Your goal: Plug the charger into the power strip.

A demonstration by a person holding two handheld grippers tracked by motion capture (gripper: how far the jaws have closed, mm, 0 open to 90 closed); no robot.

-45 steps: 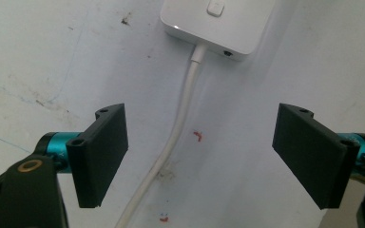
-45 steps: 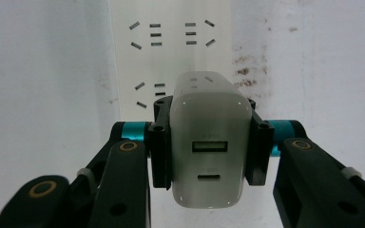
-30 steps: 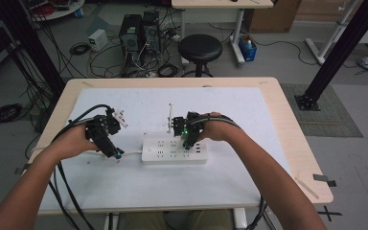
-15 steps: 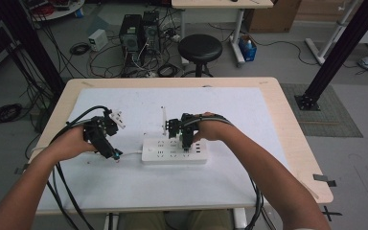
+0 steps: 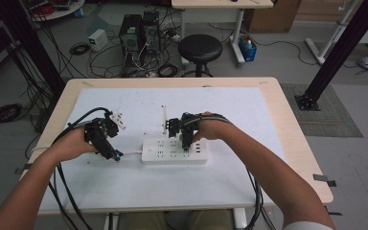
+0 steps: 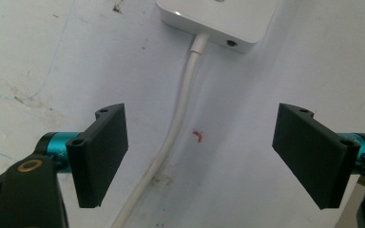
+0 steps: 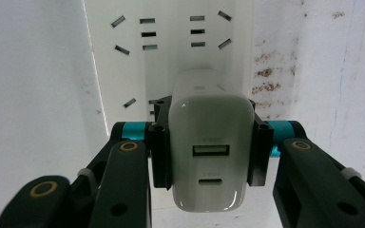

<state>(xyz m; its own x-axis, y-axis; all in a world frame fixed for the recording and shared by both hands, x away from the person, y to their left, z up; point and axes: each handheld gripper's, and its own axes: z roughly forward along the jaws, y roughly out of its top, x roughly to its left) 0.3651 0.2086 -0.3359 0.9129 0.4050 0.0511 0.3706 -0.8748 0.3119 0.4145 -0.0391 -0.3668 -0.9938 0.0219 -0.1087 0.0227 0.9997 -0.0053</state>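
A white power strip [image 5: 173, 151] lies on the table's white mat, its white cord [image 6: 171, 142] running off its left end. My right gripper [image 5: 186, 143] is over the strip, shut on a white USB charger [image 7: 210, 156] whose face shows two ports. The charger stands against the strip's socket face [image 7: 171, 52]; its prongs are hidden. My left gripper [image 5: 112, 154] rests left of the strip, open, jaws wide on either side of the cord without touching it. In the left gripper view the strip's end [image 6: 218, 21] lies just ahead.
The white mat [image 5: 143, 191] covers most of the wooden table [image 5: 292, 134]. A thin upright post [image 5: 164, 117] stands just behind the strip. Black cables trail from both grippers toward the front edge. A stool [image 5: 200, 48] and computer boxes stand on the floor beyond.
My right hand has shifted slightly left along the power strip with the charger. The left gripper has stayed where it was.
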